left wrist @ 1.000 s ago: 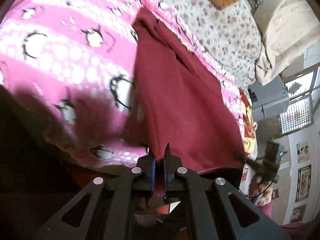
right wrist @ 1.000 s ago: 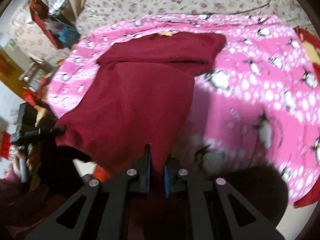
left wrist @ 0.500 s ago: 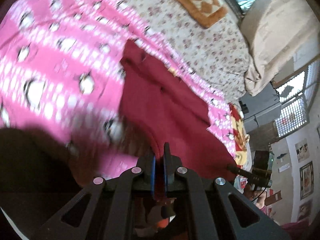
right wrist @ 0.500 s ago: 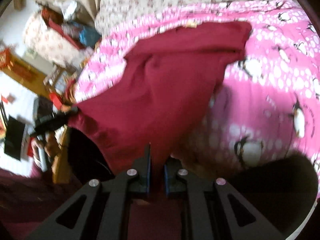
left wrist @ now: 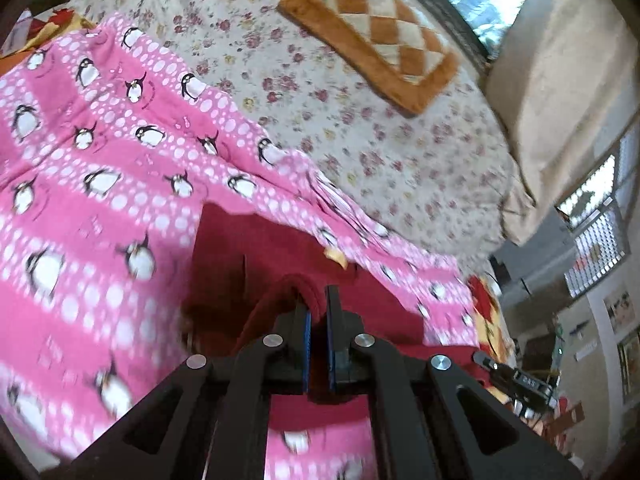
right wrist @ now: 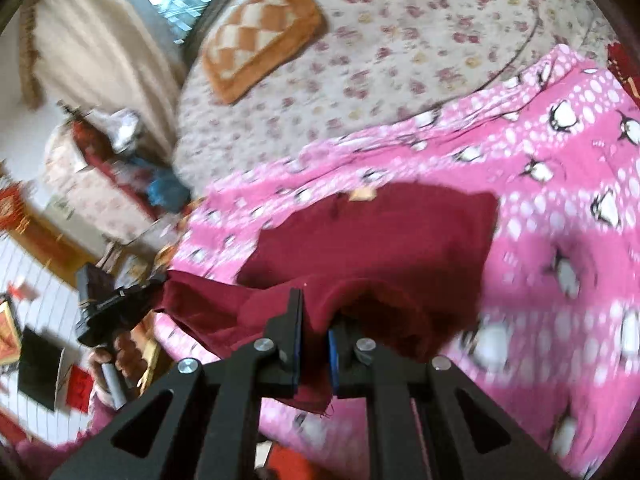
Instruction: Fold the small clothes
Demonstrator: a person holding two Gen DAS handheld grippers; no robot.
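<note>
Maroon garment (right wrist: 372,236) lies on the pink penguin blanket (right wrist: 560,208), far part flat, near edge raised off it & bunched btwn both tools. Left gripper (left wrist: 318,312): jaws pressed nearly together, pinching a rolled fold of the cloth. Right gripper (right wrist: 314,320): jaws a bit wider, w/ thick cloth clamped btwn them, a hem hanging below. Behind the blanket, floral sheet (left wrist: 340,92) w/ a checked cushion (left wrist: 384,36) on it.
</note>
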